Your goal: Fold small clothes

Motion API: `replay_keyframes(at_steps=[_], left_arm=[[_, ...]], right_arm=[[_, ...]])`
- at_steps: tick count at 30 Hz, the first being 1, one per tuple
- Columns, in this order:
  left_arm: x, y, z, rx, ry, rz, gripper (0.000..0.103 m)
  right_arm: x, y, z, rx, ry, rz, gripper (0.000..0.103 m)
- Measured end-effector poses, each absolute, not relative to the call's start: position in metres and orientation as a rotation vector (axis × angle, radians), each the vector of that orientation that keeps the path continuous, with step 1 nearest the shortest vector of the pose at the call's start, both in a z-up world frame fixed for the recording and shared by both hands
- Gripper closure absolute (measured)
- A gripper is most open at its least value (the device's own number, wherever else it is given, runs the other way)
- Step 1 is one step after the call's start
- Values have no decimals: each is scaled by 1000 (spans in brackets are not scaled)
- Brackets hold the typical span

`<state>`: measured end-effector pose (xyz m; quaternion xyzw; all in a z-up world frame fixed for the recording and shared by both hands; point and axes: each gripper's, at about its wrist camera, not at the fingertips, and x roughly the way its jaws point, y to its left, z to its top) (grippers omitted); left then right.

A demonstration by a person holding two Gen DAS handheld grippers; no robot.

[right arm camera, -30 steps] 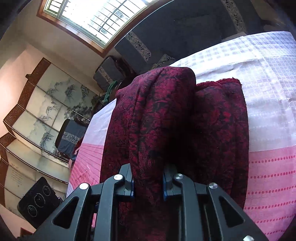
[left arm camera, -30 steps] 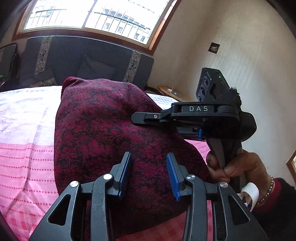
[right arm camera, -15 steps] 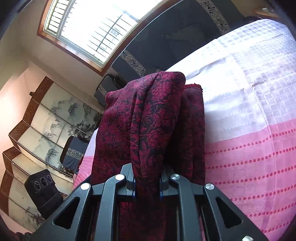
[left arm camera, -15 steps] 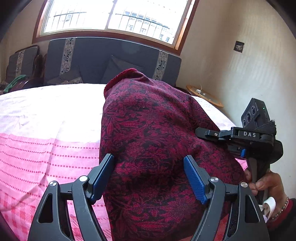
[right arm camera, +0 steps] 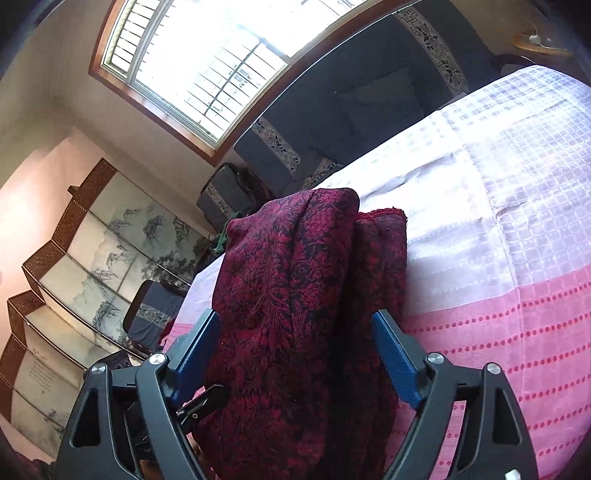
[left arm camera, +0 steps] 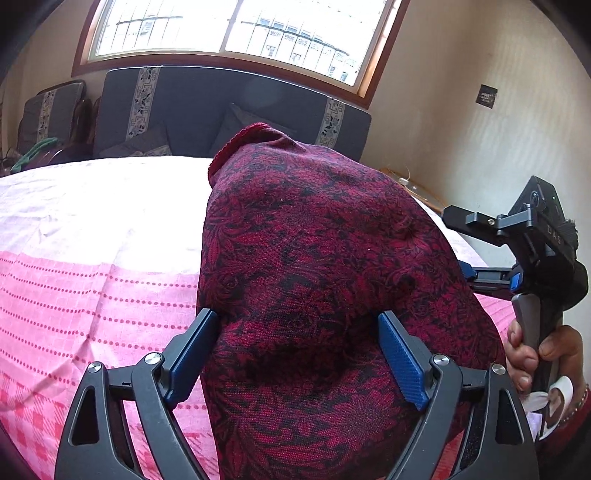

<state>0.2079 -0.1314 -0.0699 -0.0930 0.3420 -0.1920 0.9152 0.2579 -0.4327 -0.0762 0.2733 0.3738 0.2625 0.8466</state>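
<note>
dark red floral-patterned garment (left arm camera: pixel 325 280) fills the gap between the blue pads of the left tool (left arm camera: pixel 295 354), which is spread wide with its jaws flanking the cloth rather than pinching it. the right tool (right arm camera: pixel 295 354) is likewise spread wide, a folded ridge of the garment (right arm camera: pixel 295 280) rising between its pads (no grip visible). the cloth lies bunched on the pink and white bedspread (left arm camera: pixel 92 280). beyond the bed stand a dark sofa (left arm camera: pixel 229 107) and a window (left arm camera: pixel 240 29).
</note>
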Motion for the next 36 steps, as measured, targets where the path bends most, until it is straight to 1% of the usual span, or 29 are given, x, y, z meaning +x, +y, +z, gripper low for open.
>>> replay_keyframes(at_steps=[2, 3, 4, 5, 6, 7, 9, 11, 12, 16, 18, 20, 22, 23, 25, 26, 27, 28, 32, 33, 34, 35, 36], left_arm=[[206, -132, -71, -186, 698, -391, 14], [205, -132, -72, -188, 696, -389, 13], [205, -131, -73, -194, 694, -389, 13], [205, -131, -74, -200, 695, -388, 13], [205, -129, -74, -210, 699, -385, 13], [205, -126, -74, -231, 703, -387, 13], [205, -121, -71, -287, 704, -396, 13], [208, -120, -72, -316, 722, -401, 11], [210, -122, -73, -321, 745, -404, 11], [217, -127, -87, -340, 812, -422, 10], [218, -125, -93, -366, 831, -424, 10], [218, -122, -95, -384, 834, -431, 10], [216, -123, -93, -365, 823, -426, 10], [216, -124, -92, -352, 819, -426, 10], [216, -125, -91, -341, 819, -422, 10], [216, -125, -91, -342, 822, -422, 10], [217, -125, -92, -348, 826, -424, 10], [218, -125, -93, -357, 830, -428, 10], [224, -121, -96, -387, 860, -452, 10], [225, -120, -96, -391, 865, -466, 10], [227, -119, -96, -387, 873, -484, 10], [228, -120, -96, -370, 884, -497, 12], [231, -120, -95, -360, 888, -510, 15]], right_arm=[[269, -426, -83, 540, 830, 524, 21], [274, -423, -87, 543, 845, 538, 25], [278, -421, -92, 542, 865, 549, 47], [281, -417, -95, 539, 885, 564, 66], [282, -415, -94, 534, 882, 558, 77], [277, -414, -88, 510, 851, 554, 80], [265, -421, -69, 521, 756, 572, 82], [259, -433, -63, 552, 711, 589, 82], [261, -437, -66, 546, 719, 581, 82], [278, -451, -109, 595, 820, 546, 82], [276, -453, -121, 638, 814, 561, 80], [274, -451, -121, 624, 802, 557, 78], [273, -452, -120, 645, 804, 568, 69], [273, -454, -119, 655, 804, 555, 67], [267, -461, -112, 649, 789, 494, 40], [262, -463, -108, 635, 773, 467, 35], [259, -464, -105, 618, 772, 446, 26], [258, -464, -103, 606, 783, 442, 22], [263, -451, -118, 595, 897, 502, 21], [264, -447, -122, 606, 907, 522, 24], [264, -445, -126, 634, 913, 545, 32], [266, -444, -130, 676, 918, 573, 41], [266, -443, -135, 705, 918, 579, 47]])
